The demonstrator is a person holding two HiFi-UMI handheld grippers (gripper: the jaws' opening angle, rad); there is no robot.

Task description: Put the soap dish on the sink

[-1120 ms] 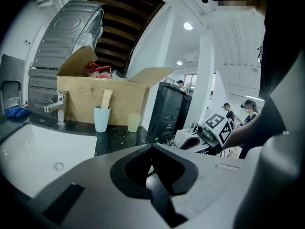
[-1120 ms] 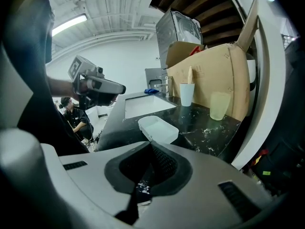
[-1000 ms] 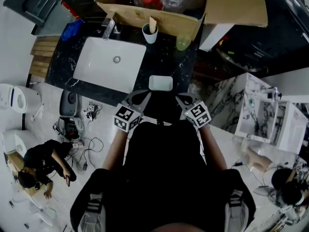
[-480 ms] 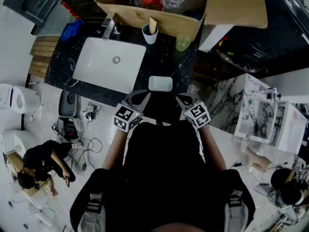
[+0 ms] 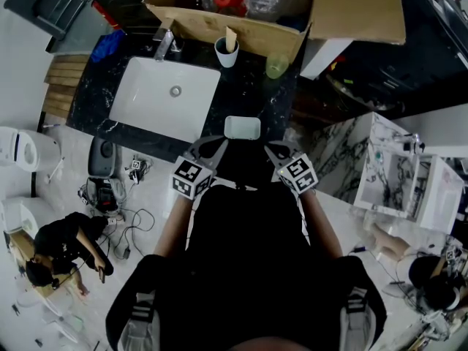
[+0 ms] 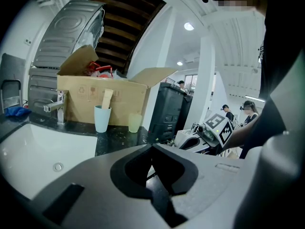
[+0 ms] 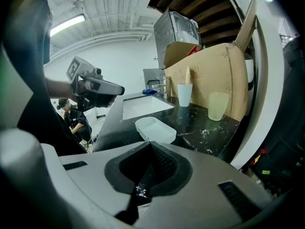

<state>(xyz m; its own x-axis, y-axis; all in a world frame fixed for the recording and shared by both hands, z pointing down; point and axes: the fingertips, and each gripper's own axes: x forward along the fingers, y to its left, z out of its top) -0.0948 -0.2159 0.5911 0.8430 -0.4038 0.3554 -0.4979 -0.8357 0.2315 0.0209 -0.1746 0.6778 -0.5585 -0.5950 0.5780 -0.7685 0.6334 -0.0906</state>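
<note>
Right now the white soap dish point(image 5: 243, 127) sits at the centre of the head view, on the black marble countertop point(image 5: 267, 101), just right of the white sink basin point(image 5: 164, 97) and apart from it. Both grippers hover close below the dish without touching it. The left gripper point(image 5: 209, 148) is just lower left of the dish and the right gripper point(image 5: 280, 151) just lower right. In the left gripper view, the left gripper's point(image 6: 152, 149) jaws are pressed together with nothing between them. In the right gripper view, the right gripper's point(image 7: 148, 147) jaws are likewise closed and empty, with the dish point(image 7: 155, 129) lying just beyond their tips. Toward the top of the head view stand a faucet point(image 5: 162, 46), a pale blue cup point(image 5: 227, 50), a green cup point(image 5: 277, 66) and an open cardboard box point(image 5: 292, 13).
</note>
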